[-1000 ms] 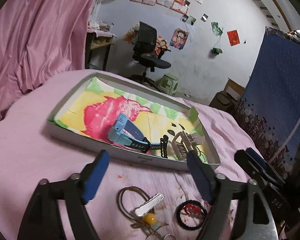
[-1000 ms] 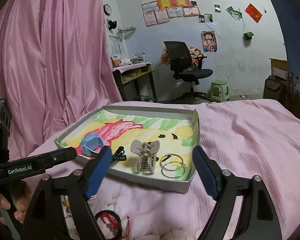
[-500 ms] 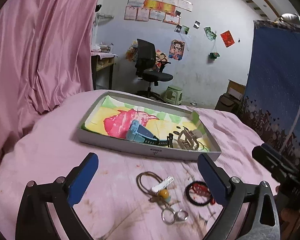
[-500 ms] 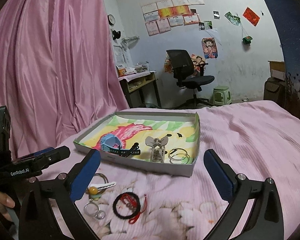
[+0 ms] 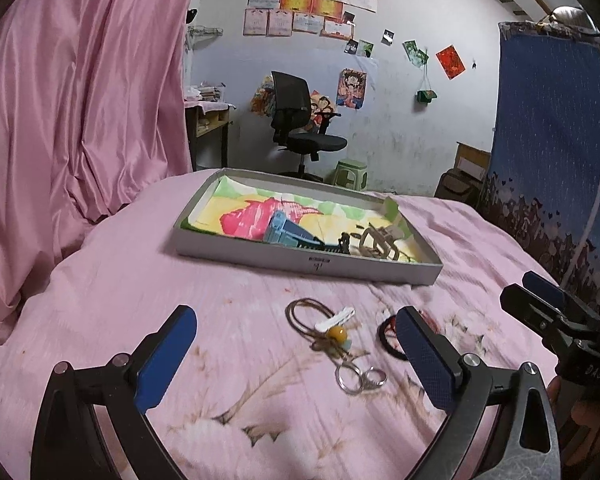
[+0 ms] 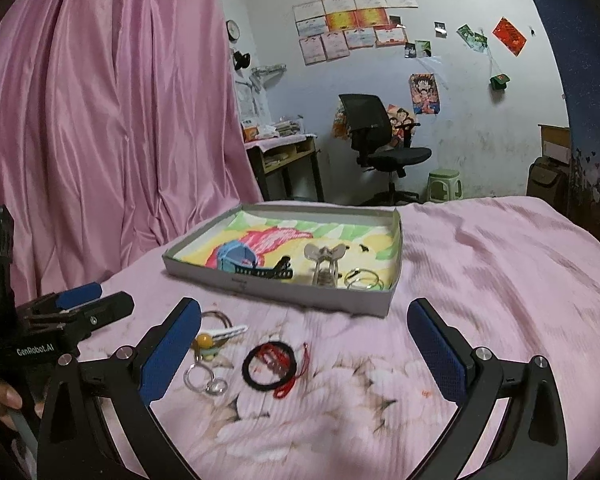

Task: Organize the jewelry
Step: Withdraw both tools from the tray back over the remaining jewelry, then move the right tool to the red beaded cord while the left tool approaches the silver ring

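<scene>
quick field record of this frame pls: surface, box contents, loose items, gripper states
surface: pink bedspread
box: shallow cardboard tray
in box: blue watch; grey hair claw; metal rings
loose on bed: black hair tie with red cord; yellow-bead keyring
left gripper: open, empty
right gripper: open, empty

Each claw is a black metal fork whose two arms end in flat fingers faced with blue textured pads. Round silver screw heads sit at the finger hinges. The left claw (image 5: 296, 354) shows white "GenRobot.AI" lettering on its black body in the right wrist view. The right claw (image 6: 304, 344) bears faint "DAS" lettering on its side in the left wrist view.
</scene>
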A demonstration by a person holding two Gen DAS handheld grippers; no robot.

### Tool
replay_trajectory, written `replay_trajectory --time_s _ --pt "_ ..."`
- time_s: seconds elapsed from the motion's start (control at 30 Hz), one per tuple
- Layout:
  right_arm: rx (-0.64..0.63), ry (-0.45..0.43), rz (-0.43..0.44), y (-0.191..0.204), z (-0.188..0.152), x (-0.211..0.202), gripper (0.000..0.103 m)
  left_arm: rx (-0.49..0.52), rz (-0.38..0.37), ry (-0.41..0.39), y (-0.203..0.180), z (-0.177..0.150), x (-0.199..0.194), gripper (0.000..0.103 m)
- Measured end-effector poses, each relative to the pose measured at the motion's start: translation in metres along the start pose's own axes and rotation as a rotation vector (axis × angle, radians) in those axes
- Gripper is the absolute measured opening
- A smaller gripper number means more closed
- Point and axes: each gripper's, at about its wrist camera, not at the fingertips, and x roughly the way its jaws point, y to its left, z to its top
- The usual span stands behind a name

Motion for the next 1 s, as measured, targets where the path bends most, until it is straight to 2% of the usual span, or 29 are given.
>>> replay_trajectory --time_s 0.4,0.63,0.8,0.9,0.97,1.0 --pt "-0.018 0.078 0.005 0.001 -0.01 0.004 0.101 -0.026 -0.028 0.086 0.011 -0.008 0.01 0.1" --pt "-0.045 0.167 0.011 0.005 -0.016 0.019 0.101 -0.047 -0.077 0.172 0.015 -0.014 0.025 0.1" --pt "-0.037 0.2 0.012 0.002 -0.019 0.024 0.101 -0.047 -0.112 0.21 0.012 -0.018 0.033 0.1" --pt "-0.029 0.22 0.015 0.0 -0.021 0.028 0.094 -0.037 -0.136 0.216 0.009 -0.019 0.034 0.097" --pt "-0.027 0.236 0.018 -0.001 -0.022 0.031 0.08 -0.03 -0.156 0.219 0.007 -0.02 0.035 0.091" --pt "-0.026 0.244 0.018 -0.001 -0.023 0.033 0.078 -0.026 -0.168 0.223 0.006 -0.021 0.036 0.087"
